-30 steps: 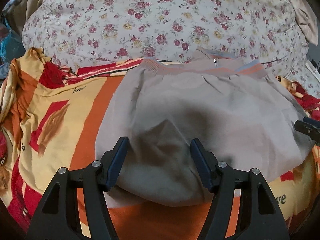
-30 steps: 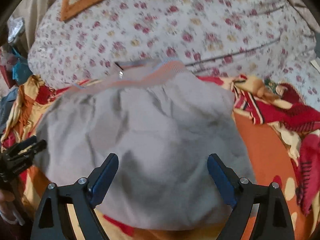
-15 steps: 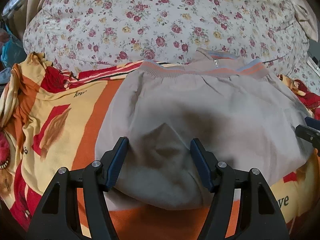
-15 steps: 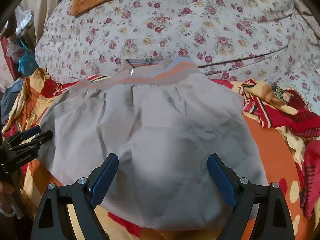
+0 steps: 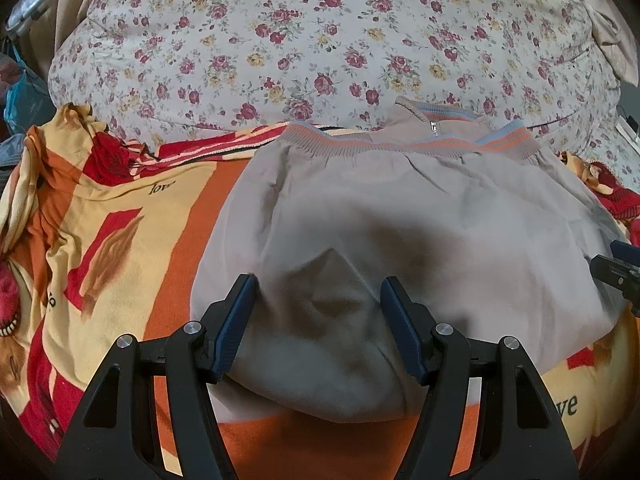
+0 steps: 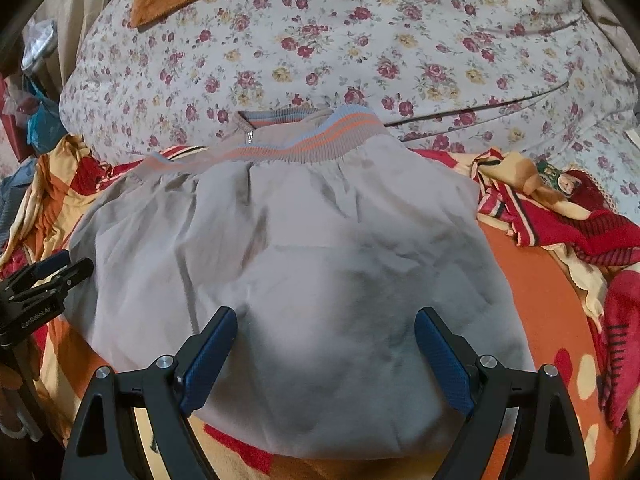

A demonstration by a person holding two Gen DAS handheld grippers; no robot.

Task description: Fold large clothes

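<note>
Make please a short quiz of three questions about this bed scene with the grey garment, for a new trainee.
1. True or false: the left gripper is shut on the grey garment.
2. The striped ribbed band lies at the garment's: A near edge, B far edge, C left side?
3. What lies directly under the garment?

Key
1. False; both it and the right gripper stand open above the cloth.
2. B.
3. The orange and red blanket.

Dim indoor light, soft central shadows, fisheye-warped dark edges, approx. sharp
</note>
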